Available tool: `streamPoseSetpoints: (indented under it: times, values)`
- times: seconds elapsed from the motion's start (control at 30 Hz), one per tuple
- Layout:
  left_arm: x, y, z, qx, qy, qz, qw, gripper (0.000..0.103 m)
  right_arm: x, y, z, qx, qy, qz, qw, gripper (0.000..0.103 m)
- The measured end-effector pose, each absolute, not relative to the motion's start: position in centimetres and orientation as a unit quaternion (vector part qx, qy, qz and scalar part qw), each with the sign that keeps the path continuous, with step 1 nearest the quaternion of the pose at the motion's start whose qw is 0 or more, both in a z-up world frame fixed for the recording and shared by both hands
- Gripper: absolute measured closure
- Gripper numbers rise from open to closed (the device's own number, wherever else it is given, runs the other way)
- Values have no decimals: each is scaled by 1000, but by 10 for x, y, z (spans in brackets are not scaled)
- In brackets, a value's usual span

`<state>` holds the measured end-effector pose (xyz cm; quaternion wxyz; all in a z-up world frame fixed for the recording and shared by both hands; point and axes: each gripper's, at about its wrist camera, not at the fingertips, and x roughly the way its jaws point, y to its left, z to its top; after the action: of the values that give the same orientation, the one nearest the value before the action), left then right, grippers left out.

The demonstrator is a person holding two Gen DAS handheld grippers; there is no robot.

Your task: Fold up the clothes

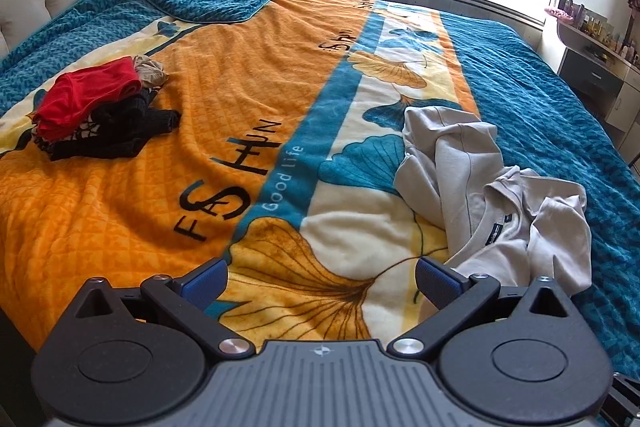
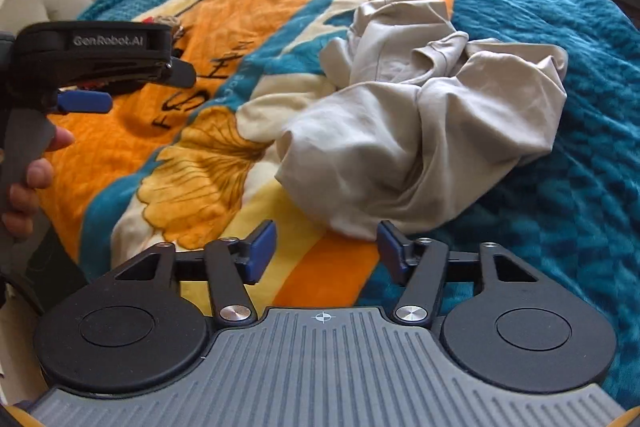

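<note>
Right gripper [image 2: 326, 255], jaws spread and empty, hovers just short of a crumpled beige shirt [image 2: 420, 123] lying straight ahead on the bed [image 2: 580, 187]; left gripper [image 1: 322, 281], also released, sits farther left.

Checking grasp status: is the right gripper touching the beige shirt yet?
Apart: right wrist view shows blanket between the open right gripper and beige shirt.
</note>
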<state>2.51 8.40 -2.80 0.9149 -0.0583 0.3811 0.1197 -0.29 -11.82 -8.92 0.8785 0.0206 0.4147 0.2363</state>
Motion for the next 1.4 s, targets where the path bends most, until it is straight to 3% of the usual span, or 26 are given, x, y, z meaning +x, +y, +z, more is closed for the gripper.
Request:
streamPoseSetpoints:
  times: [0.3, 0.4, 0.47, 0.57, 0.6, 0.67, 0.83, 1.07, 1.13, 1.17, 1.2, 1.23, 1.27, 1.3, 1.4]
  values:
    - [17, 74, -38, -66, 390, 95, 914, 2, -8, -173, -66, 90, 390, 156, 903, 37]
    - [16, 71, -41, -69, 392, 87, 913, 8, 0, -190, -68, 117, 387, 127, 906, 42]
    - [17, 67, -43, -66, 393, 78, 914, 9, 11, -195, -71, 124, 387, 115, 907, 50]
    - [22, 60, -47, -60, 394, 71, 914, 10, 36, -198, -75, 155, 390, 108, 901, 51]
    - [25, 57, -47, -59, 391, 64, 916, 10, 45, -199, -75, 166, 390, 105, 900, 48]
    - [32, 52, -49, -56, 385, 48, 920, 10, 62, -199, -77, 178, 386, 96, 900, 31]
    - [56, 34, -54, -23, 350, -7, 936, 2, 112, -199, -79, 181, 359, 34, 915, 14]
    - [101, 8, -82, 21, 350, -71, 934, 3, 185, -214, -107, 213, 358, -24, 909, 18]
    - [109, 3, -90, 24, 357, -88, 930, 13, 201, -210, -117, 195, 370, -24, 908, 26]
    - [111, 0, -92, 25, 363, -99, 926, 21, 206, -208, -121, 181, 380, -21, 907, 46]
    - [111, -3, -94, 28, 372, -112, 921, 46, 208, -206, -124, 168, 391, -16, 905, 64]
    - [111, -6, -95, 32, 381, -125, 915, 79, 210, -204, -126, 156, 401, -10, 903, 95]
    - [106, -6, -93, 29, 379, -135, 915, 91, 203, -206, -123, 156, 396, -9, 905, 97]
    - [100, -6, -90, 24, 375, -143, 916, 96, 196, -208, -119, 156, 390, -7, 908, 98]
    - [77, -7, -77, 14, 354, -170, 919, 99, 166, -224, -98, 164, 354, -9, 921, 98]
